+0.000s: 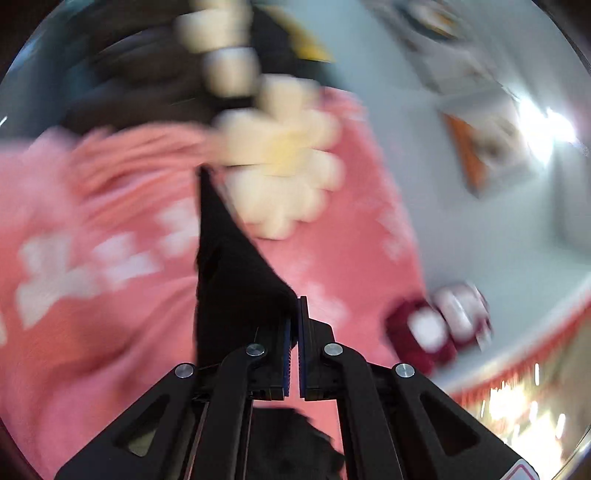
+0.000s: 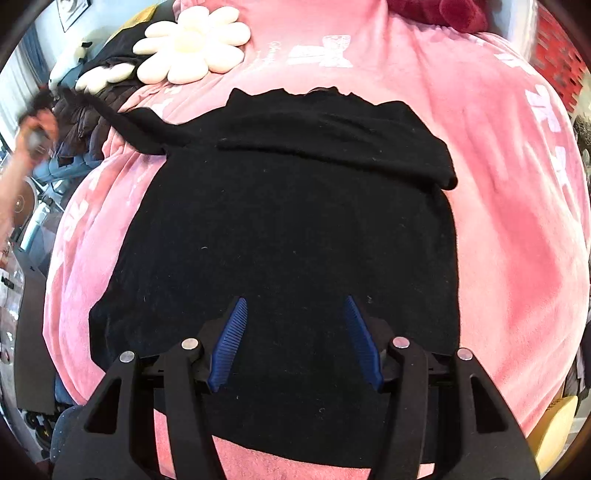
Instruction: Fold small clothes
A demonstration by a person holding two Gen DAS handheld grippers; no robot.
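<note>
A black garment lies spread on a pink blanket, its right sleeve folded in across the chest. Its left sleeve is pulled out taut to the far left, held up off the blanket. My left gripper is shut on that black sleeve, which hangs as a taut strip in the blurred left wrist view. My right gripper is open and empty, hovering just above the garment's lower body.
A white daisy cushion lies at the blanket's far end, also in the left wrist view. Dark clothes are piled at the far left. A dark red plush item sits at the far edge.
</note>
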